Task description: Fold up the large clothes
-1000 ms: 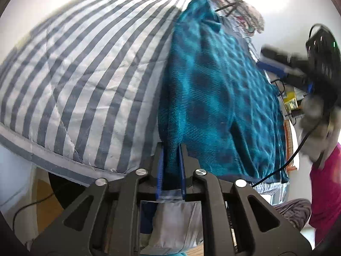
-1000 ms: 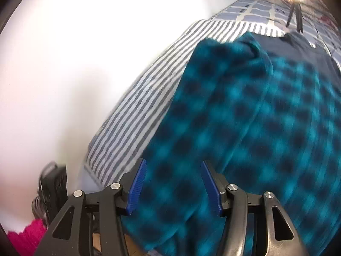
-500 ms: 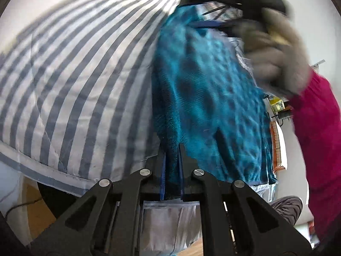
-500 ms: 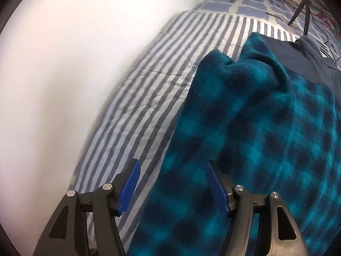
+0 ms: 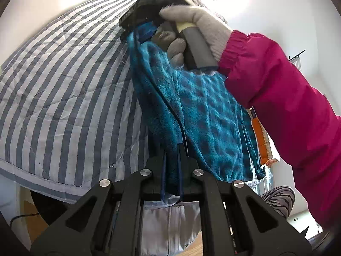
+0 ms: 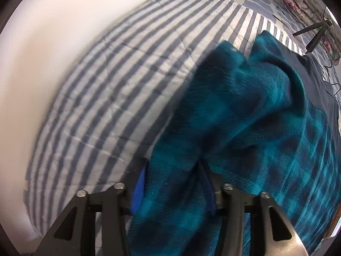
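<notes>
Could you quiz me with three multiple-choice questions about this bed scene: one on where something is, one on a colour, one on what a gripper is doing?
1. Where does the teal checked garment lie?
A on the striped quilt
B on the floor
C on a chair

2. What colour is the person's sleeve?
A yellow
B pink
C green

3. How is the left gripper?
A wide open
B shut on the garment's edge
C holding a cup

Answers: 1 A, stripes show all round it. 2 B, plainly pink. 3 B, teal cloth is pinched between its pads.
</notes>
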A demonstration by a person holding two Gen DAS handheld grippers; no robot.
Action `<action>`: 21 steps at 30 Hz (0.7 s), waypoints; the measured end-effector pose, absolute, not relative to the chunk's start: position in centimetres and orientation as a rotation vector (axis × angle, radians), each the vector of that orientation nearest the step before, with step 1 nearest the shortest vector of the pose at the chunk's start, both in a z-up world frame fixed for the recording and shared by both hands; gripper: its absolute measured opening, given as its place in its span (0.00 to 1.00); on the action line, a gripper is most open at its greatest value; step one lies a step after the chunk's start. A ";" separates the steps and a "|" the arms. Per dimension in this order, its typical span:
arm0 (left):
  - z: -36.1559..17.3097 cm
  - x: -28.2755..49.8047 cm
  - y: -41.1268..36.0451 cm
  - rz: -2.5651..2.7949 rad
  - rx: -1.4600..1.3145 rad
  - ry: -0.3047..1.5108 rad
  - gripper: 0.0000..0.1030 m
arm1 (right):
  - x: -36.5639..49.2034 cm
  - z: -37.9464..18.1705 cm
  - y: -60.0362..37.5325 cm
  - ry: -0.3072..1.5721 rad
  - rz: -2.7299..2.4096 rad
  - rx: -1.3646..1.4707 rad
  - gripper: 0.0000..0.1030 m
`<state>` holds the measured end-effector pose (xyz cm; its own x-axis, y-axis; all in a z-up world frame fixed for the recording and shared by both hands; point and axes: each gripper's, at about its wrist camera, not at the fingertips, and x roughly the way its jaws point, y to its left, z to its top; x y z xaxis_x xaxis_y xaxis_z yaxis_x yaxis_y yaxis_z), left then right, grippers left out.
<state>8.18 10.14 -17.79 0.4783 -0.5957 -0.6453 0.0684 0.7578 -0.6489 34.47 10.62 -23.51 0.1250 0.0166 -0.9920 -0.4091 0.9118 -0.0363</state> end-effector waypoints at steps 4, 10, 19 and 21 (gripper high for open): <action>-17.9 8.3 9.8 -0.430 -0.605 1.002 0.06 | 34.1 -23.4 9.7 1.381 0.325 -0.372 0.17; -16.8 7.8 8.3 -0.447 -0.534 0.985 0.06 | 34.6 -22.1 5.5 1.366 0.403 -0.187 0.07; -15.2 7.6 3.5 -0.511 -0.384 0.965 0.06 | 34.2 -18.6 -4.0 1.261 0.549 0.182 0.06; -14.8 7.7 2.3 -0.525 -0.348 0.963 0.06 | 34.2 -18.1 -6.4 1.233 0.568 0.247 0.06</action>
